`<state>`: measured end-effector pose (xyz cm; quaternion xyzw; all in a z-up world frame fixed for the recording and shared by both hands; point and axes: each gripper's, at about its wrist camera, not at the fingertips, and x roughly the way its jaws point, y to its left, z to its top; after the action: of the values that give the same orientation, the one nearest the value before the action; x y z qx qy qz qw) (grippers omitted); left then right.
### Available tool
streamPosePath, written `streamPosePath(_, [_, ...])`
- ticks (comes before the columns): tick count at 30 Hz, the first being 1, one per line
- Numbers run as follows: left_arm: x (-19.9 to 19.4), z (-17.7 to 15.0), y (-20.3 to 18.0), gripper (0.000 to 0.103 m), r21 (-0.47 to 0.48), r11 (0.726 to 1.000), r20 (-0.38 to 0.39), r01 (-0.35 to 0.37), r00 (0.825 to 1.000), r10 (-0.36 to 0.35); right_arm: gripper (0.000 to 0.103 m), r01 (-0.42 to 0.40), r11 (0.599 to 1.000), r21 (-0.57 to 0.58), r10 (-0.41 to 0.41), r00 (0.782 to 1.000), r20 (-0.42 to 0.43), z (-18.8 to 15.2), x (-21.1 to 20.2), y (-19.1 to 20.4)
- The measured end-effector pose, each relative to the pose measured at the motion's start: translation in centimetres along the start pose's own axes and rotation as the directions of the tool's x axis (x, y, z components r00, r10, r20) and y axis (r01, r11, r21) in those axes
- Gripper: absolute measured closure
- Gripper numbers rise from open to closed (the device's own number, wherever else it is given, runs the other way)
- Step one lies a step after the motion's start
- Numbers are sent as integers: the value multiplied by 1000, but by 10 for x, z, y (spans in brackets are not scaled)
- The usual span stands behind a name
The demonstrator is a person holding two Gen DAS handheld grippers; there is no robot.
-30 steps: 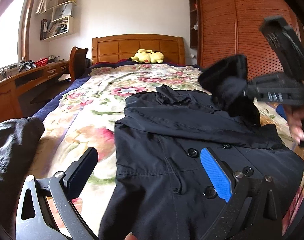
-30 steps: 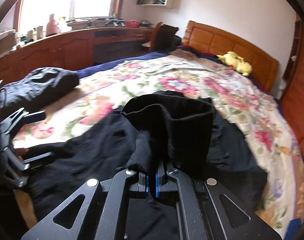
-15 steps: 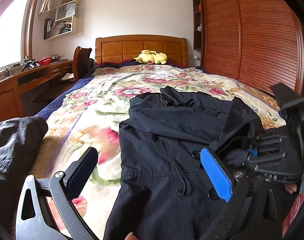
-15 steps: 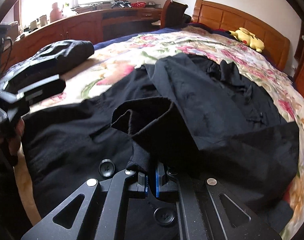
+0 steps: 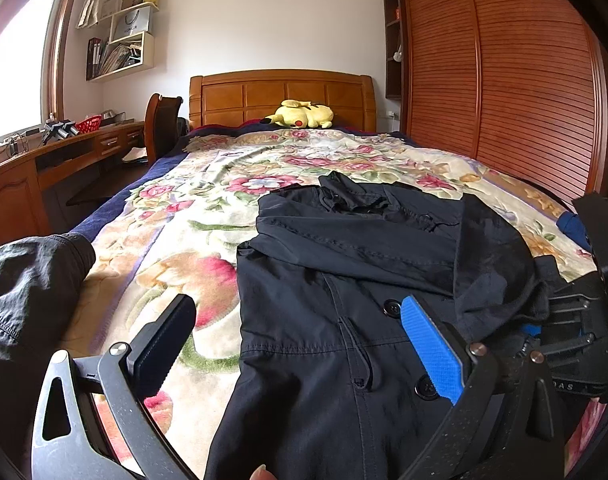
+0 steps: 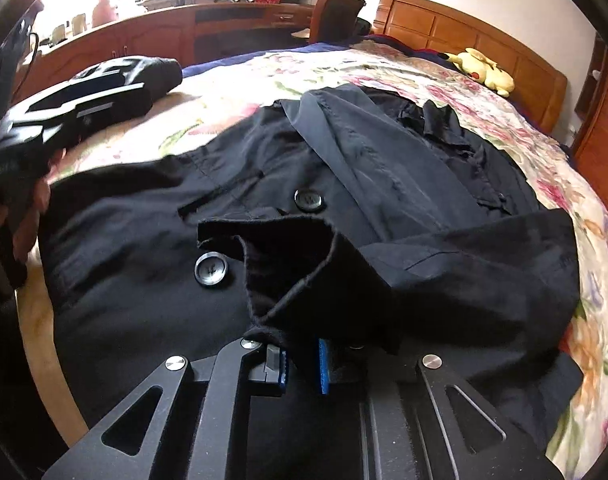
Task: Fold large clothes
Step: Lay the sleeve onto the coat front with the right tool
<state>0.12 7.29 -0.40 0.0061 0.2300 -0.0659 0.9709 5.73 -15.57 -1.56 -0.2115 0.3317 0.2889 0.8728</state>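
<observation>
A black buttoned coat (image 5: 324, 280) (image 6: 144, 200) lies front up on the floral bedspread (image 5: 176, 240). Its right sleeve (image 5: 492, 264) (image 6: 444, 264) is folded inward across the chest. The cuff (image 6: 280, 248) rests crumpled on the coat front, just at the tips of my right gripper (image 6: 302, 356) (image 5: 564, 320). That gripper's jaws are opening: a narrow gap shows between the blue pads, and they do not press on the cloth. My left gripper (image 5: 296, 308) (image 6: 64, 108) hovers wide open over the coat's lower front, holding nothing.
A dark bundled garment (image 5: 24, 280) (image 6: 160, 72) lies at the bed's left edge. A yellow plush toy (image 5: 300, 114) sits by the headboard. A wooden desk (image 5: 24, 176) and chair (image 5: 162, 120) stand on the left, a slatted wardrobe (image 5: 524, 80) on the right.
My right gripper came down with the sleeve, laying the cuff on the coat front, and its pads have parted slightly. The left gripper stayed where it was.
</observation>
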Motion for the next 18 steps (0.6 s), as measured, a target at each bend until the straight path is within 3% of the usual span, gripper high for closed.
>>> streamPosePath(7, [0,0,0,0,0,1000,-1,-1,1000,1,86,13,1000,26,-14,999,35,0,-6,2])
streamPosePath(12, [0,0,0,0,0,1000,-1,-1,1000,1,67,112,992,-54,-107,990,90,11,-12,17])
streamPosePath(18, [0,0,0,0,0,1000,1,1,1000,-1,57,122,990,-71,-114,988,107,22,-23,24])
